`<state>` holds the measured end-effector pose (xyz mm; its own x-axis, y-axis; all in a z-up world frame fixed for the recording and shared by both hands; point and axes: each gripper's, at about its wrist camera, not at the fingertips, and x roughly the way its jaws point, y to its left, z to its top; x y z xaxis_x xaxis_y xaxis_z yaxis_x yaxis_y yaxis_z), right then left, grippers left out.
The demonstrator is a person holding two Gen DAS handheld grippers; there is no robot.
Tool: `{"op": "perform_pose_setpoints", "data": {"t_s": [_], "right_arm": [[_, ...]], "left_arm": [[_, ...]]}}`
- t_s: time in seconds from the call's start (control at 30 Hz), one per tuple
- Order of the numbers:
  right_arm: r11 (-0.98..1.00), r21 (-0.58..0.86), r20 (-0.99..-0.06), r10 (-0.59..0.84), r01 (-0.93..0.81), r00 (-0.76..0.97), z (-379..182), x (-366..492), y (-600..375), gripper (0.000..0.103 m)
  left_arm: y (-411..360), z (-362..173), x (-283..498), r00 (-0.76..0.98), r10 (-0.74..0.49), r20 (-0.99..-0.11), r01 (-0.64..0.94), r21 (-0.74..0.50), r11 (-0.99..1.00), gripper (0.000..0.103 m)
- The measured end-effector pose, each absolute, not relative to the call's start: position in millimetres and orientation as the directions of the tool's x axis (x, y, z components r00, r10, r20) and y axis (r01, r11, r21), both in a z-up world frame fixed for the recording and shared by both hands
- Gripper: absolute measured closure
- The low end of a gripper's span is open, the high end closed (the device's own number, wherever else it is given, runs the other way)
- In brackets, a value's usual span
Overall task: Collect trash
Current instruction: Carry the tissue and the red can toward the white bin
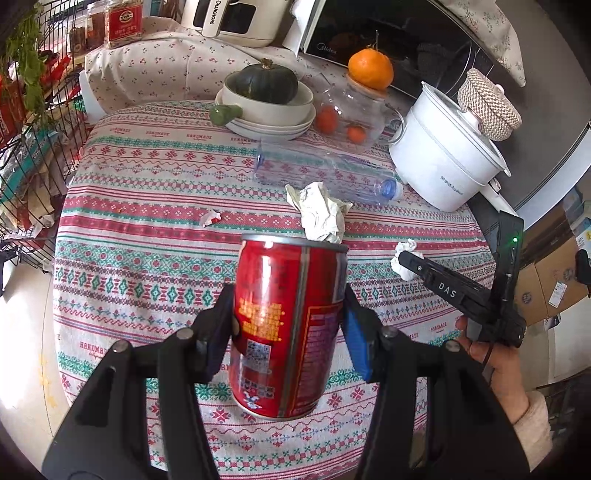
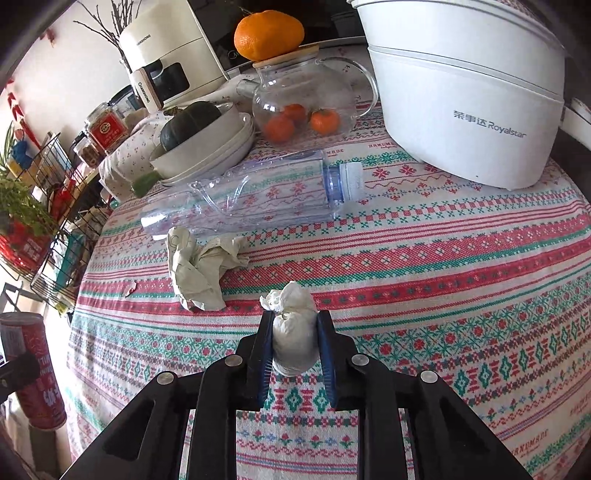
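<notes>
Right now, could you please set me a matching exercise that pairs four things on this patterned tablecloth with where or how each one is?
Things:
1. red drink can
2. small white tissue wad
3. clear plastic bottle
4. large orange fruit

States:
A. lying on its side on the cloth
B. sitting on the glass teapot's wooden lid
C. clamped in the left gripper
D. squeezed between the right gripper's fingers

Pairs: 1-C, 2-D, 3-A, 4-B
</notes>
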<state>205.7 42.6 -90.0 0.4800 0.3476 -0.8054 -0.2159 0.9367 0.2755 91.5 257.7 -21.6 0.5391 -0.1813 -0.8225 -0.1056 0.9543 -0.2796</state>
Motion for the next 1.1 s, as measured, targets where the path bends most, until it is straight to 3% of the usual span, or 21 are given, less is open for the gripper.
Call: {"op": "perform_pose_setpoints", "data": {"t_s": [0.27, 0.57, 1.1], "right_arm": [[0.965, 0.189, -0.805, 0.258, -0.181, 0.535, -42.3, 136.9, -36.9, 0.080], [0.986, 0.149, -0.797, 0.161, -0.068, 0.582, 12.1, 49.1, -124.6, 0.080], [0.933, 0.303, -0.815, 0.148, 0.195, 0.561, -2.0, -42.4, -249.5, 0.080]], "left_arm": [[236.4, -22.3, 87.8, 0.525, -0.246, -0.815, -0.049, -0.317, 0.947, 0.047], [182.2, -25.5, 78.7, 0.485, -0.263, -0.834, 0.056, -0.271, 0.961, 0.047], [39.9, -18.3, 50.2, 0.438, -0.356, -0.825, 0.342, -0.213, 0.915, 0.047]]}}
